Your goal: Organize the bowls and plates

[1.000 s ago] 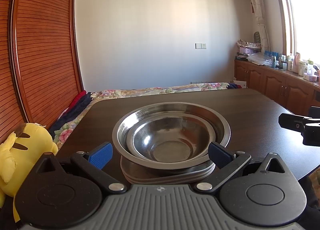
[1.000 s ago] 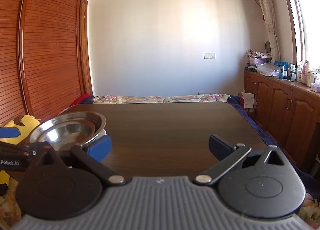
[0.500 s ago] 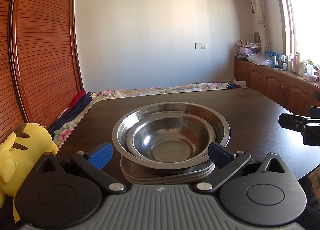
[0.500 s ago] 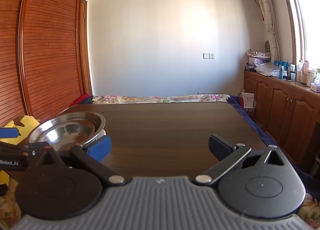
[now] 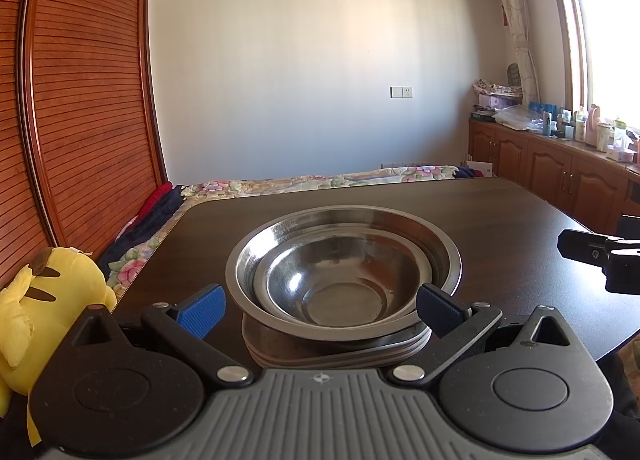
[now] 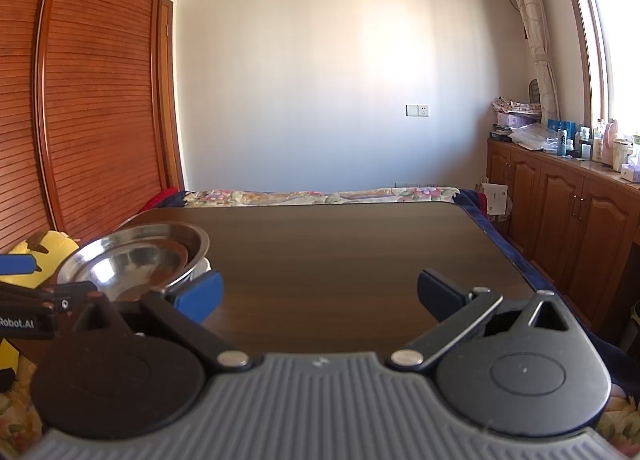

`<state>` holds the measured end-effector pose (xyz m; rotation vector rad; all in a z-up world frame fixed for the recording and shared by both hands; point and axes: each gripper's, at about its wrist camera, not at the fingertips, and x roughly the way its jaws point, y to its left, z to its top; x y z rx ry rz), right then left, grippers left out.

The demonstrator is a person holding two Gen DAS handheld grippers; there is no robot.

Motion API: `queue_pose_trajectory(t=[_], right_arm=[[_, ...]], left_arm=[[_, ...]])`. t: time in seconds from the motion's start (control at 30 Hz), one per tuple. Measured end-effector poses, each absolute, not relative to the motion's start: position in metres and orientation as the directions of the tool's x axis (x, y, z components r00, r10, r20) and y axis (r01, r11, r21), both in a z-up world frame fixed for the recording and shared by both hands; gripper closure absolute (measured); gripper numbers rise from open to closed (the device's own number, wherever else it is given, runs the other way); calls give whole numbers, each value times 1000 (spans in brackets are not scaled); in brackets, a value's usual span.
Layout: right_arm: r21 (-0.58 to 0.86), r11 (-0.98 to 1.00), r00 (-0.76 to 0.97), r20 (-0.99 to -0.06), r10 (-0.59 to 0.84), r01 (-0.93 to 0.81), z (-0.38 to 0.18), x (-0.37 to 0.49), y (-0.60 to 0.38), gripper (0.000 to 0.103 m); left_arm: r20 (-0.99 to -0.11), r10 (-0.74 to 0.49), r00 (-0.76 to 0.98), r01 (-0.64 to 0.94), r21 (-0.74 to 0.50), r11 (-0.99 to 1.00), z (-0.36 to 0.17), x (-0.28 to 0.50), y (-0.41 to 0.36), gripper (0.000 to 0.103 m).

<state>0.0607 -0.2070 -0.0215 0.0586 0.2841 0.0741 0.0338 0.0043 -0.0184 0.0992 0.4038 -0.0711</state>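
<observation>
Looking down my left gripper (image 5: 318, 310), I see its blue pads spread wide, released, flanking the stack without touching it. A small steel bowl (image 5: 340, 284) sits nested inside a larger steel bowl (image 5: 440, 244), both resting on a pile of plates (image 5: 336, 352) on the dark table (image 5: 500, 212). My right gripper (image 6: 320, 296) hangs released too, over bare tabletop right of the stack.

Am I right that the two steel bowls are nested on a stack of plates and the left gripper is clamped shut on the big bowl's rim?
Not quite. The left gripper is open, its pads either side of the big bowl without gripping it, as the left wrist view shows. The small bowl does sit nested inside it, on the stack of plates.
</observation>
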Motion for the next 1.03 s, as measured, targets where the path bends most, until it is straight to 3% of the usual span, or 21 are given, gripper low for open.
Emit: queue_pose_trajectory(t=[1.03], right_arm=[[68, 995, 956, -283, 83, -66, -23, 61, -204, 0]], left_arm=[[-393, -49, 918, 89, 84, 993, -16, 34, 4, 0]])
